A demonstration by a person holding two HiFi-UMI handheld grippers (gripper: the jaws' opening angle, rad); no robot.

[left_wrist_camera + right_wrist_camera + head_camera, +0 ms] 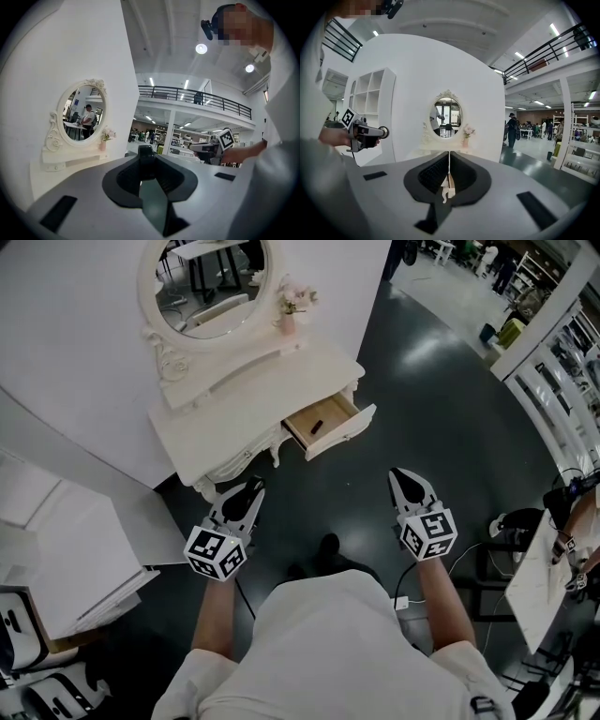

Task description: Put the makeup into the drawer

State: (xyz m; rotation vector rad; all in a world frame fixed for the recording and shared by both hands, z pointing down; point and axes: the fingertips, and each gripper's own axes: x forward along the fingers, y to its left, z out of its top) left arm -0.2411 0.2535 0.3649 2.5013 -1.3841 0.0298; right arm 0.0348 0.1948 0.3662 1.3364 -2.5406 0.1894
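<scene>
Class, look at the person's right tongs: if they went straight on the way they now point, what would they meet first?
Most likely the open light-wood drawer of the white dressing table. The right tongs aim at it, though depth is unclear.

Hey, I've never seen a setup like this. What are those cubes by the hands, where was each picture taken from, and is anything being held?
No robot here: a person holds a grabbing tool in each hand; the patterned cubes are part of them. One picture looks down from a camera on the head; the other two look along each tool. The left tool grips a dark thing, likely makeup. The right tool is shut and empty. Ahead stands a white table with a mirror, a vase, and an open drawer with a dark item inside.
</scene>
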